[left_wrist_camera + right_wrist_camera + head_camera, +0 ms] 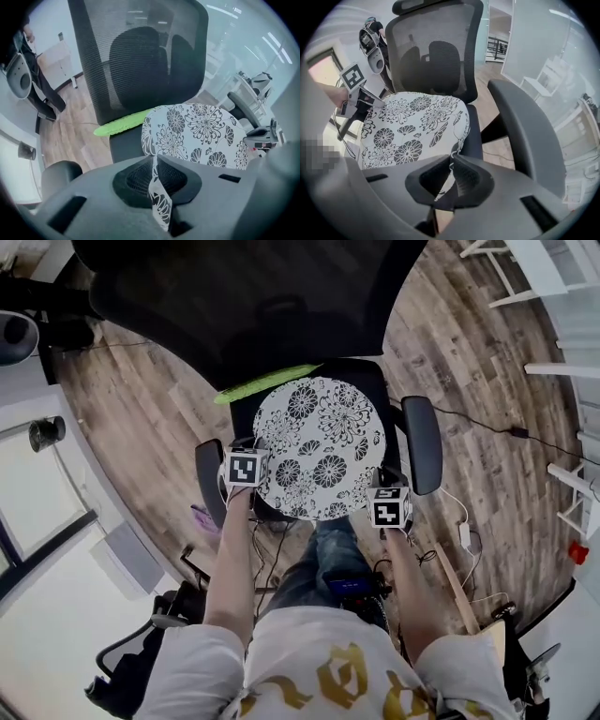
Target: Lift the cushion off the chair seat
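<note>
Cushion stretched ahead between left claw and right claw, each clamped on its near rim, over seat.

Head view steeply down over chair; gripper views close, facing backrest; cushion shared.

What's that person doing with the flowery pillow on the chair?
A person holds a gripper in each hand. The left gripper and the right gripper are each shut on the fabric edge of the round flowery cushion, one at either side, over the seat of the black office chair. They seem to be lifting it. A bright green thing peeks out at the cushion's back edge.
</note>
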Tool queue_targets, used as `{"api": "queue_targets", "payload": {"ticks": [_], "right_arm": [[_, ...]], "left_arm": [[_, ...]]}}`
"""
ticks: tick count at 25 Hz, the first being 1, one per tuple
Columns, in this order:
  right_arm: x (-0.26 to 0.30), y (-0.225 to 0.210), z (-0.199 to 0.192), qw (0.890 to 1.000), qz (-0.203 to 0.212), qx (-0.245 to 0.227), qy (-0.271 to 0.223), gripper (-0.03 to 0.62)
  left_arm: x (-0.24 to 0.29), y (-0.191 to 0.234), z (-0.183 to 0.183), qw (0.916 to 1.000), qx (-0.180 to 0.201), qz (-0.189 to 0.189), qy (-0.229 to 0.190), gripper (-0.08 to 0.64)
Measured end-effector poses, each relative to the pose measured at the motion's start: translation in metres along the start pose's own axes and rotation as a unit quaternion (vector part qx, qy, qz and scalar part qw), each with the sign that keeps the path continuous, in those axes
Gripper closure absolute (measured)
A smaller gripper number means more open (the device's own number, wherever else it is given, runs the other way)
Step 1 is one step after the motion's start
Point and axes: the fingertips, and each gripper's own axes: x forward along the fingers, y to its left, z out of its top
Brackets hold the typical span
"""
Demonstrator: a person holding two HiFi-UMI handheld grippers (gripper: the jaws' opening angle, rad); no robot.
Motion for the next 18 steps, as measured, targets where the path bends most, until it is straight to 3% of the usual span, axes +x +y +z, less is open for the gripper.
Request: {"api": "queue_targets", "payload": {"ticks": [15, 18], "right_arm": [[-0.054, 0.01, 0.042, 0.998, -0.017, -0.022, -0.048, 0.565], [-0.062, 0.01, 0.045, 0.997, -0.025, -0.053, -0.053, 0.565]], "left_arm": [[-0.077, 0.013, -0.006, 0.9986, -0.029, 0.015, -0.042, 0.534], [-0.089, 0.011, -0.002, 0.9975, -0.041, 0.015, -0.056, 0.534]]}}
